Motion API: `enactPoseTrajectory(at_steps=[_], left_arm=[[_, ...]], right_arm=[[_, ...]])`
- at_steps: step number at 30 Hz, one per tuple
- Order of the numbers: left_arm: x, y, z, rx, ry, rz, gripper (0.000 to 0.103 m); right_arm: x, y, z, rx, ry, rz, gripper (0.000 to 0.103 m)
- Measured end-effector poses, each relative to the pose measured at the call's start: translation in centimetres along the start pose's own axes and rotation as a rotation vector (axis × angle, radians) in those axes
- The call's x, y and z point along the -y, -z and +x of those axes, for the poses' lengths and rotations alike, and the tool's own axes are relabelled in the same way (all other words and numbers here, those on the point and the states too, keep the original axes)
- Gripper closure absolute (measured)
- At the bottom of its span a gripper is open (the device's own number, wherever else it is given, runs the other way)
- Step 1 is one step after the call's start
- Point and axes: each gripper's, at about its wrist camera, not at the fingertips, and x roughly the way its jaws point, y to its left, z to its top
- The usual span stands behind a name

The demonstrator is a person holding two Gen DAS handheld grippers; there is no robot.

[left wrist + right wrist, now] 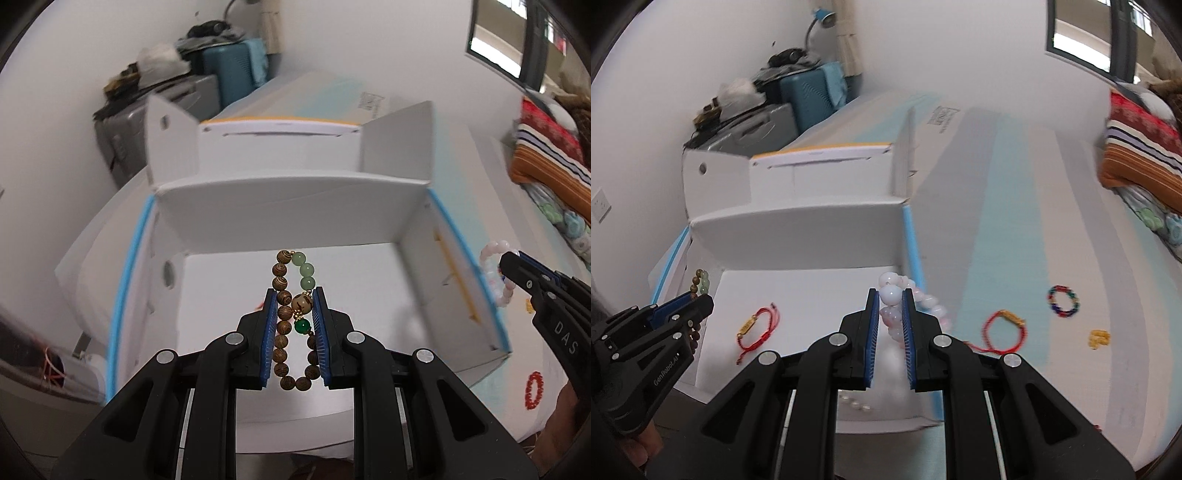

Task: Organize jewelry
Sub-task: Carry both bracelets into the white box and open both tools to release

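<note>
My left gripper (294, 295) is shut on a brown wooden and green bead bracelet (282, 314) and holds it above the open white box (424, 280). My right gripper (890, 295) is shut on a pale pink bead bracelet (891, 295) over the box's right wall. The left gripper also shows in the right wrist view (698, 295), the right gripper in the left wrist view (509, 260). A red cord bracelet with a gold bar (757, 326) lies inside the box.
On the striped bed sheet right of the box lie a second red cord bracelet (1004, 328), a multicoloured bead bracelet (1064, 301), a small yellow trinket (1099, 338) and a red bead ring (534, 389). Folded blankets (1141, 155) are at the far right, suitcases (809, 96) at the back.
</note>
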Motion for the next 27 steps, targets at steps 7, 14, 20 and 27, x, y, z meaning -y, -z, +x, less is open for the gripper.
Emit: enactPoseTrajectory(at_steps=[7,14,20,27], left_arm=[[-2.9,0.7,1.7,-0.036,-0.023,-0.041,0.084],[-4.4,0.9,3.2,-0.065,-0.034,-0.056,0.084],[-4.6,1.3,4.7,-0.097,-0.036,-0.055,0.084],[-4.6,1.5,5.2,-0.109,-0.047,-0.062,0.078]], right_arm=[[-2.7,0.3,1.8,-0.021,-0.003,-0.024,0.091],[-4.3,0.5,3.9,-0.061,-0.017,-0.04,0.091],[-5.2,1.3,6.4,-0.114,-0.014,-0.057,0.091],[-5.2,2.1,7.7,-0.174,-0.029,-0.058,0.082]])
